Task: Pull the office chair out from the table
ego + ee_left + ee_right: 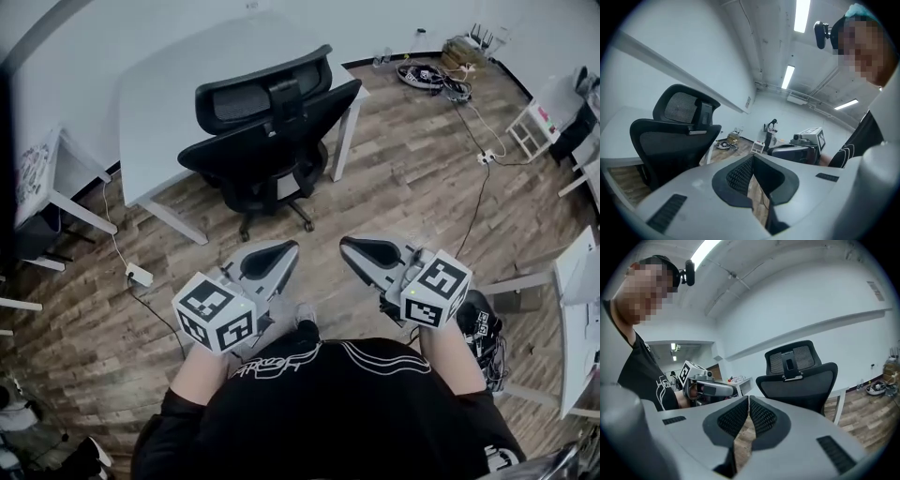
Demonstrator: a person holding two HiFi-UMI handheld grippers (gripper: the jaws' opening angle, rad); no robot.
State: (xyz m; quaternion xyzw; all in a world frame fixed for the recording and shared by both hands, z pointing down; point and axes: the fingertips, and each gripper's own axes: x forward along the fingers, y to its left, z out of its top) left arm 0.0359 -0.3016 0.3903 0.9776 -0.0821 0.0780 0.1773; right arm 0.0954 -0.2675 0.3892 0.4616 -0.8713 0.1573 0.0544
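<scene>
— Now, where does the office chair (267, 131) stand?
— Against the near edge of the white table (169, 84), on the wood-plank floor (403, 178), backrest toward the person.
— And the tools?
— Left gripper (284, 251) and right gripper (349, 247): jaws together, holding nothing, well apart from the table.

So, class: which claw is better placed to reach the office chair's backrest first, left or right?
Left, probably. The left claw sits in line with the middle of the office chair; the right claw lines up with its edge. Both are shut, empty.
</scene>
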